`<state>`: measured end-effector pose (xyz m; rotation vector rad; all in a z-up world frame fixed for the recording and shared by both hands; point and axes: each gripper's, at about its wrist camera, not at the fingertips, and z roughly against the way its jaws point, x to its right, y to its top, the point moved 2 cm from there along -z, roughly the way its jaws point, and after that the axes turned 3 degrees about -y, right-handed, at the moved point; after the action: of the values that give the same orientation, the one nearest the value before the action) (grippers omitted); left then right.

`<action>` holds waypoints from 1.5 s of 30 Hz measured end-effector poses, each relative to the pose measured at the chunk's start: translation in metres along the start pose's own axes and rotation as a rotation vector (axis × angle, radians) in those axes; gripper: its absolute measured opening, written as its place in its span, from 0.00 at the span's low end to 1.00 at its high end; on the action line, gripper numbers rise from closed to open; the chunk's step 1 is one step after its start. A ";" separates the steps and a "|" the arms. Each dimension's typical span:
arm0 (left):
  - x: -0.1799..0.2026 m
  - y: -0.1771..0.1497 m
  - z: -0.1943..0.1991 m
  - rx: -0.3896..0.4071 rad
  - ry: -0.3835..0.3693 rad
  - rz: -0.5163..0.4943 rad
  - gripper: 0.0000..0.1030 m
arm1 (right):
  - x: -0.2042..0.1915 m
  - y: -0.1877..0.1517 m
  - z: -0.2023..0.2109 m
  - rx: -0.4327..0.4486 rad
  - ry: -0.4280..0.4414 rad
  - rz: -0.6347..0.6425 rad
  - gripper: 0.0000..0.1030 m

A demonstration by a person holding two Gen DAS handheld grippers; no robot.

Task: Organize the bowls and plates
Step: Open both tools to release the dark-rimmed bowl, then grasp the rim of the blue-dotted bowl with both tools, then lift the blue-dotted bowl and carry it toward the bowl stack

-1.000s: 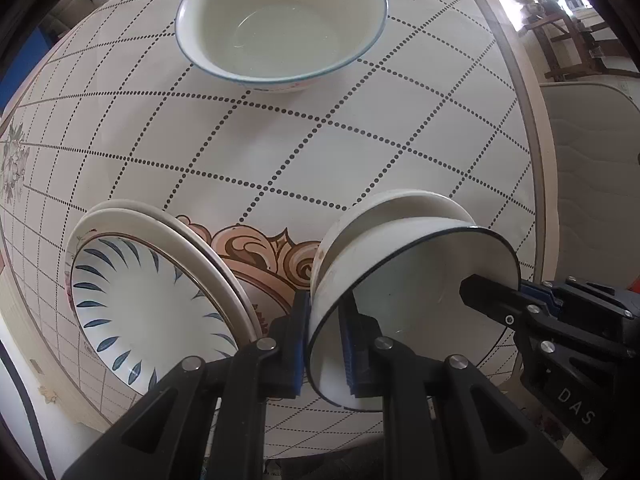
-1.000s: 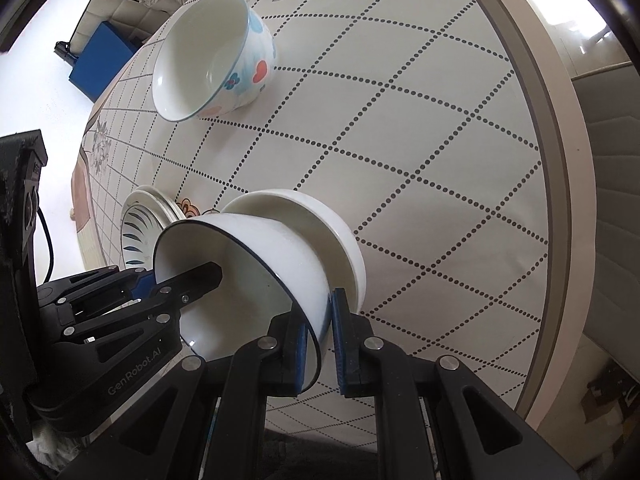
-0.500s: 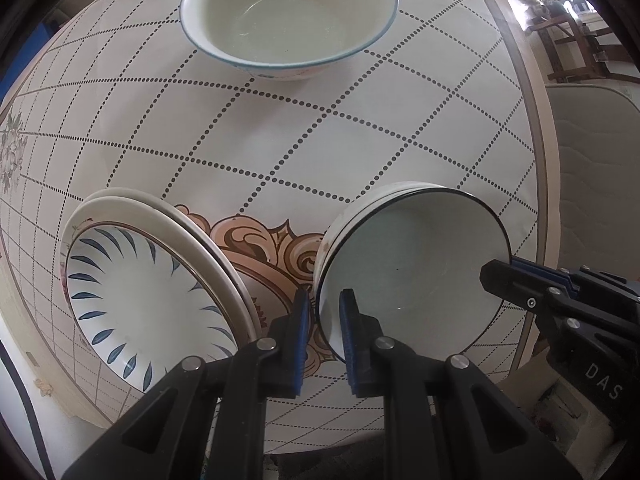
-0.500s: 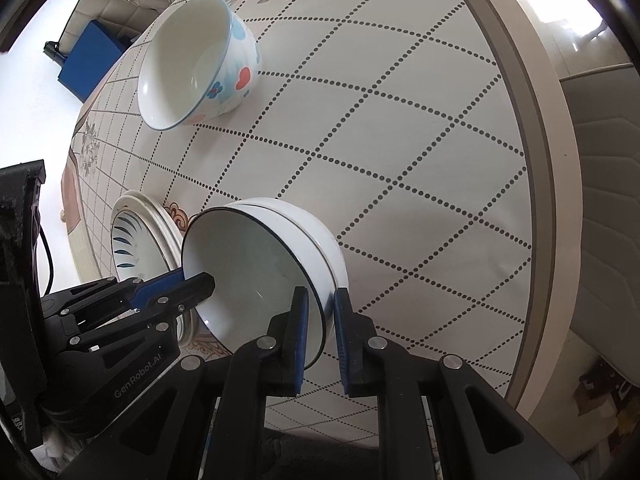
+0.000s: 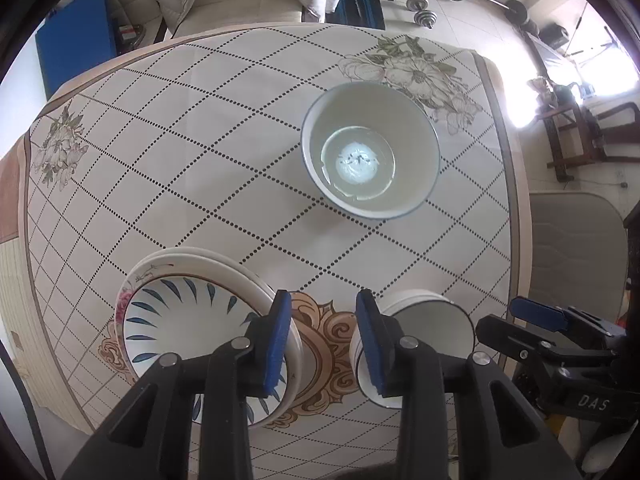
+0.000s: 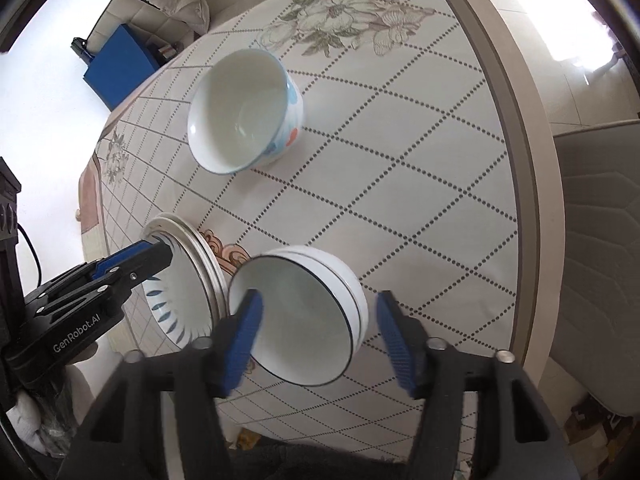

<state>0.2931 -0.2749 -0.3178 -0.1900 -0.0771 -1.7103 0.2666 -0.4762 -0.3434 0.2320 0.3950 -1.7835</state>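
On the left wrist view, the left gripper (image 5: 323, 332) points almost straight down at the round table with the dotted-diamond cloth (image 5: 200, 152). Its blue-padded jaws are opening and stand at a narrow gap; only the cloth's brown scroll motif shows between them — nothing is held. Just left of the jaws lies the stack of white plates topped by a blue-leaf dish (image 5: 188, 320), three rims countable. Just right sits the stack of white bowls with dark rims (image 5: 424, 328), one nested in the other, upright on the cloth. Farther off, well apart, stands a single large white bowl with a thin blue rim (image 5: 370, 150), empty. The right gripper (image 5: 548, 320) shows at the right edge.

Through the right wrist view, the right gripper (image 6: 320, 332) is tilted down over the nested bowls (image 6: 304, 312); its jaws are opening wide and straddle the stack without the pads pressing on it — judged a release after nesting, so like goes with like. Two bowl rims countable here. The plate stack (image 6: 188, 280) lies touching or just beside the bowls; which, I cannot tell. The left gripper (image 6: 136, 260) hovers over it. The large bowl (image 6: 244, 116) shows coloured spots on its outer wall and stands alone.

Judgement: plates grouped, two bowls nested, one bowl left to gather.
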 end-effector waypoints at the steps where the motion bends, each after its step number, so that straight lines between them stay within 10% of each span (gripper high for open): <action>1: -0.006 0.010 -0.001 -0.005 -0.009 0.036 0.33 | -0.002 0.008 0.003 0.014 0.020 -0.005 0.80; 7: -0.038 0.057 -0.021 -0.048 -0.100 0.183 0.33 | -0.008 0.063 -0.003 0.047 0.060 -0.057 0.80; 20: -0.032 0.116 -0.066 -0.124 -0.134 0.141 0.32 | -0.017 0.133 -0.063 -0.035 0.064 -0.087 0.68; 29: -0.016 0.117 -0.081 -0.122 -0.102 0.073 0.17 | -0.027 0.137 -0.089 -0.062 -0.034 -0.057 0.11; 45: 0.017 0.100 -0.038 -0.051 -0.056 -0.002 0.15 | -0.017 0.122 -0.039 -0.012 -0.005 -0.053 0.10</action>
<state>0.3865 -0.3122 -0.3577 -0.2760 -0.0746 -1.7102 0.3867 -0.4711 -0.3908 0.2098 0.4116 -1.8330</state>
